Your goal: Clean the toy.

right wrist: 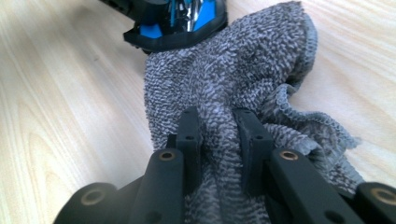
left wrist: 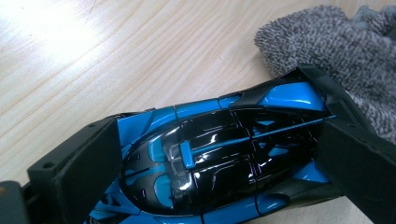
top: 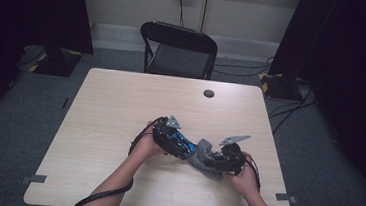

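Observation:
A blue and black toy car (left wrist: 219, 154) lies on the wooden table (top: 120, 107), and my left gripper (left wrist: 219, 158) is shut on it, one jaw at each end of the body. A grey terry cloth (right wrist: 233, 74) lies beside the car and touches its far end (right wrist: 177, 23). My right gripper (right wrist: 219, 135) is shut on a bunched fold of that cloth. In the high view the left gripper (top: 170, 137) holds the car (top: 183, 144) at table centre, the cloth (top: 205, 157) stretches to the right gripper (top: 230, 157), and both hands rest low over the table.
A black folding chair (top: 178, 50) stands behind the table's far edge. A small dark round cap (top: 209, 93) sits in the tabletop near that edge. Cables run across the grey carpet at the right.

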Demonstrator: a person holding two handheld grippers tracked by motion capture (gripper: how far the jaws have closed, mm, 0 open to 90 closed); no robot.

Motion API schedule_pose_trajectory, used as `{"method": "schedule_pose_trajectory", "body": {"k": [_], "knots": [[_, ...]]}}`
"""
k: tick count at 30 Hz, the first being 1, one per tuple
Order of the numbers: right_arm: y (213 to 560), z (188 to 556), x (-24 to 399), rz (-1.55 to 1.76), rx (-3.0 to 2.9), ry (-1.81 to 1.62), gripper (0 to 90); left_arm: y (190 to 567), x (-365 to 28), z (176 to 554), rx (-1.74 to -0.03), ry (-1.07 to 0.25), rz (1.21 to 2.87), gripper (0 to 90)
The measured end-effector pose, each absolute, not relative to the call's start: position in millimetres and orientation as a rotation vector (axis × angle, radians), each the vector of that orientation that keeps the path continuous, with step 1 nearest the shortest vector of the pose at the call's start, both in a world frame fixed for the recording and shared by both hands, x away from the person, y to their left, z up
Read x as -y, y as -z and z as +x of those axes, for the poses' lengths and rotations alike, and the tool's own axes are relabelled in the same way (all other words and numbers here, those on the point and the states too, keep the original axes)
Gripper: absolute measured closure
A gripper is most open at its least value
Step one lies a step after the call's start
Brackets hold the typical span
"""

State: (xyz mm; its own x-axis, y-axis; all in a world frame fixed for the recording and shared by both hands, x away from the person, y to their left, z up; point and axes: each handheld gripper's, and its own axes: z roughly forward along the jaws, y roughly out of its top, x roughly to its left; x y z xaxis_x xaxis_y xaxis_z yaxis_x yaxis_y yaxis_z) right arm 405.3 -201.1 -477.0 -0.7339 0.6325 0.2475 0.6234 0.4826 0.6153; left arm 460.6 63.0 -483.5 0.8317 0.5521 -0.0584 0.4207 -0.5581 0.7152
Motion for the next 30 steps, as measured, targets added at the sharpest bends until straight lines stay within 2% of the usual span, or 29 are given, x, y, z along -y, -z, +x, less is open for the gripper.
{"method": "schedule_pose_trajectory", "body": {"k": [30], "knots": [[479.9, 389.7, 179.1, 1.078, -2.789, -1.171, 73.8, 483.5, -62.8, 460.4, -0.709, -0.226, 2.245, 0.1]]}}
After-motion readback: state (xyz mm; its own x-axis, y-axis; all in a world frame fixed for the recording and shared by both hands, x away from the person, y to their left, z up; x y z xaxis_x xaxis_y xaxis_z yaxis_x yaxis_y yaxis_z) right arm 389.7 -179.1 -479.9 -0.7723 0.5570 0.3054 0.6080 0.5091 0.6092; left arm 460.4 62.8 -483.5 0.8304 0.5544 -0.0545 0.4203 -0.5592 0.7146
